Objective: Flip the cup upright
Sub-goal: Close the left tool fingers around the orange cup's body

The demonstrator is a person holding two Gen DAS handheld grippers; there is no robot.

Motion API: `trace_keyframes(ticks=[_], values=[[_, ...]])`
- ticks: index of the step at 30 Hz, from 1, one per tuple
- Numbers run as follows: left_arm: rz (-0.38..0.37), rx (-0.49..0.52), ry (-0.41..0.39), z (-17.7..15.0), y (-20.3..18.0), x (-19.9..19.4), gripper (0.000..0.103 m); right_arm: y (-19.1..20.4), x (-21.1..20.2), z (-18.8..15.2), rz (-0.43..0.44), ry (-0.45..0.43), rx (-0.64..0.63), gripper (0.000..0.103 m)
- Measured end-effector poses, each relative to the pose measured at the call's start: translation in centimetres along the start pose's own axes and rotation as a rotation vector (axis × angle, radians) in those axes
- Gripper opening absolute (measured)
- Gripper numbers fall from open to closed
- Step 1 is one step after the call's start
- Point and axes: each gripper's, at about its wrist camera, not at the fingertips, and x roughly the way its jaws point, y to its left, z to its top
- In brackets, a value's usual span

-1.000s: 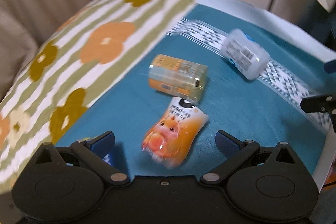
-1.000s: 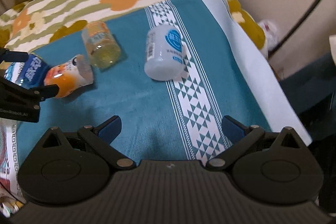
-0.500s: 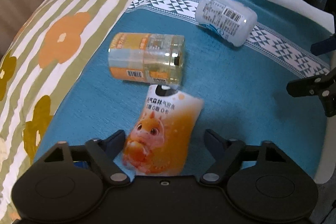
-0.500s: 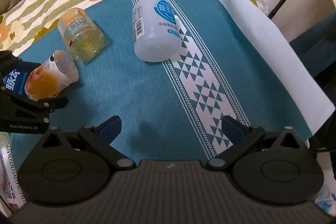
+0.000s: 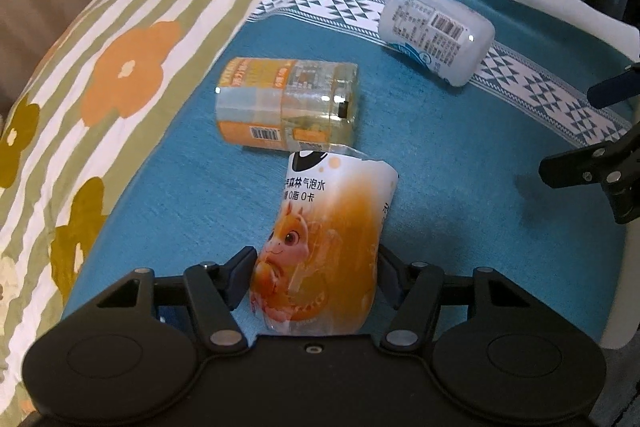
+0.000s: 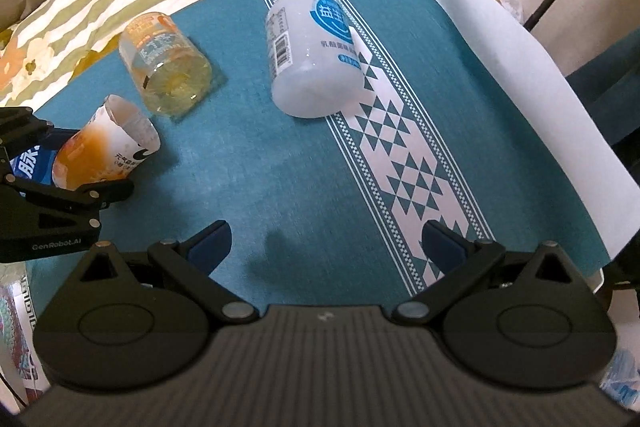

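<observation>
An orange cartoon-printed cup (image 5: 324,243) lies on its side on the teal cloth (image 5: 440,155), open end away from me. My left gripper (image 5: 316,267) has both fingers closed against its sides; it also shows in the right wrist view (image 6: 108,151). A clear yellow-labelled cup (image 5: 288,107) lies on its side just beyond it. A white cup with a blue logo (image 6: 316,55) lies on its side on the patterned band. My right gripper (image 6: 326,241) is open and empty above bare cloth, short of the white cup.
A floral striped cloth (image 5: 100,75) covers the surface to the left. The teal cloth's white border (image 6: 520,87) marks the right edge, with a drop beyond. A blue-labelled item (image 6: 32,167) lies behind the left gripper.
My left gripper moved forward and closed its fingers onto the orange cup. My right gripper moved a little nearer the white cup and stayed open.
</observation>
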Motion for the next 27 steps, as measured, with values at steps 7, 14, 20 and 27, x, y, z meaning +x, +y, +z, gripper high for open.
trace_keyframes(ticks=[7,14,20,27], values=[[0.023,-0.184,-0.028,-0.2,0.0,-2.9,0.066,-0.6,-1.5,0.5,0.031,-0.022,-0.057,0.103],[0.055,-0.437,-0.040,-1.9,-2.1,-5.7,0.066,-1.7,-3.1,0.7,0.085,-0.055,-0.162,0.103],[0.071,-0.687,-0.017,-4.3,-5.0,-6.4,0.066,-2.6,-3.6,0.2,0.136,-0.064,-0.276,0.103],[0.066,-0.957,-0.009,-6.7,-7.8,-5.5,0.066,-3.6,-3.3,-0.8,0.173,-0.045,-0.389,0.103]])
